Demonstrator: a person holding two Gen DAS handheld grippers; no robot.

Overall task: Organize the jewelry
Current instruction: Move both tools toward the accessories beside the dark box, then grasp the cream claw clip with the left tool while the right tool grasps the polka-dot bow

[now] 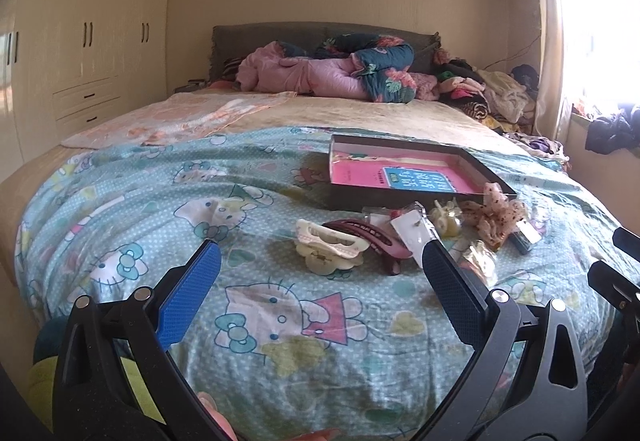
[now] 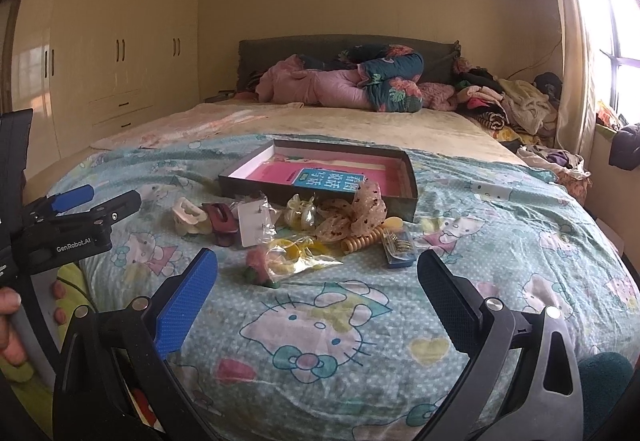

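A dark shallow box with a pink book inside lies on the cartoon-print bedspread. In front of it sits a scatter of accessories: a cream claw clip, a maroon hair clip, a white earring card, a dotted fabric bow, a yellow spiral hair tie, a small blue box of pins and a clear bag with yellow pieces. My left gripper is open, just short of the cream clip. My right gripper is open, just short of the bag.
A rolled pink and floral quilt lies at the headboard, and piled clothes fill the far right of the bed. Cream wardrobes line the left wall. A bright window is on the right. A hand holds the left gripper's body.
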